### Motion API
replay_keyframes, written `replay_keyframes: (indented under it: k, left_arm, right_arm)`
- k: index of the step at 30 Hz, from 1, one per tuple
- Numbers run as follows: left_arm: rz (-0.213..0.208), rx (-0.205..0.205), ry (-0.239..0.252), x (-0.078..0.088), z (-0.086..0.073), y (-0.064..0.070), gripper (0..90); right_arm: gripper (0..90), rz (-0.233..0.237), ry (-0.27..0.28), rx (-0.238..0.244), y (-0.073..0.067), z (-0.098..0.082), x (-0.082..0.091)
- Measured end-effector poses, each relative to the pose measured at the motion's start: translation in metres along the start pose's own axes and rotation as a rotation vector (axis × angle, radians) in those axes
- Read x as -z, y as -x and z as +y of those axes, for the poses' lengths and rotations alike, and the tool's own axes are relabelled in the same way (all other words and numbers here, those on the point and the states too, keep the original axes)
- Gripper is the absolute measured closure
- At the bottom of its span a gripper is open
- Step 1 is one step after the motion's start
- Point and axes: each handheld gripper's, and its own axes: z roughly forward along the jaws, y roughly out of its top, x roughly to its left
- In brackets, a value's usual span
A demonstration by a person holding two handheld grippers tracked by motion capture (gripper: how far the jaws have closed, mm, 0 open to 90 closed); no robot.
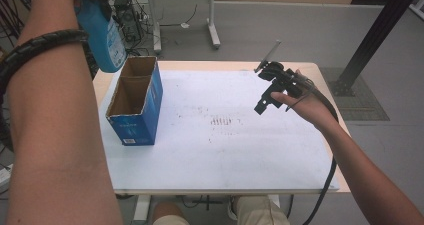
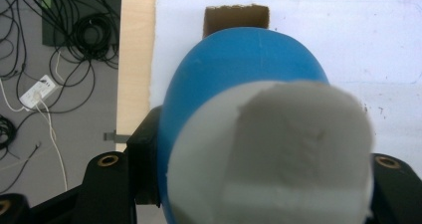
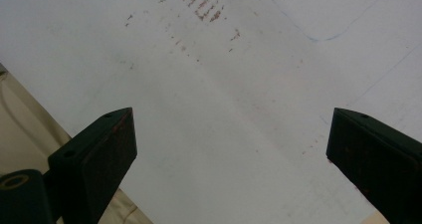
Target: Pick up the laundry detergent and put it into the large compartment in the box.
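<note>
At far left of the high view, the person's left forearm [image 1: 55, 135] covers a big part of the frame, w/ a dark bracelet [image 1: 40, 47] around the wrist. The left hand itself is cut off at the top edge, so the left gripper [image 2: 249, 184] is hard to make out there. In the left gripper view its fingers [image 2: 144, 169] are clenched on a blue bottle [image 1: 102, 35], which is up in the air above the rear end of the box, not touching it. The bottle is so close to the camera that its white cap end [image 2: 278, 154] is blurred, and the right-side finger is mostly hidden behind it. The label is too small to read.

Next, the blue cardboard box [image 1: 137, 102] stands on the left part of the desk [image 1: 225, 150], open at the top, w/ two compartments approx. one behind the other. Their bottoms are in shadow. In the left gripper view just a small piece of the brown opening [image 2: 236, 17] shows over the bottle.

In the middle, the white desk surface has some faint reddish marks [image 1: 222, 121].

At right, the right gripper [image 1: 267, 101] is held over the desk, well apart from the box, pointing down. Its fingers [image 3: 99, 154] are released and wide apart w/ nothing between them. Its cable [image 1: 327, 185] goes off the bottom edge.
</note>
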Motion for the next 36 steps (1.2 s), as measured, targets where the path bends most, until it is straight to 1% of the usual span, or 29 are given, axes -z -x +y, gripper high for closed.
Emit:
replay_keyframes:
  k: [17,21,26,32,36]
  left_arm:
    - [-0.009,0.018,-0.030,-0.031,0.003,-0.004,37.6]
    - [-0.018,0.025,-0.042,-0.041,0.003,-0.008,37.6]
    - [-0.016,0.024,-0.052,-0.055,0.002,-0.008,37.6]
    - [-0.027,0.026,-0.071,-0.072,0.002,-0.009,37.6]
    - [-0.031,0.026,-0.073,-0.082,0.000,-0.008,37.6]
  right_arm:
    - [5.6,0.004,-0.007,-0.005,0.000,0.002,-0.004]
    - [5.6,0.003,-0.009,-0.005,0.000,0.003,-0.004]
    - [5.6,0.004,-0.008,-0.005,-0.001,0.003,-0.005]
    - [5.6,0.006,-0.010,-0.009,-0.001,0.003,-0.006]
    - [5.7,0.004,-0.010,-0.007,0.000,0.002,-0.005]
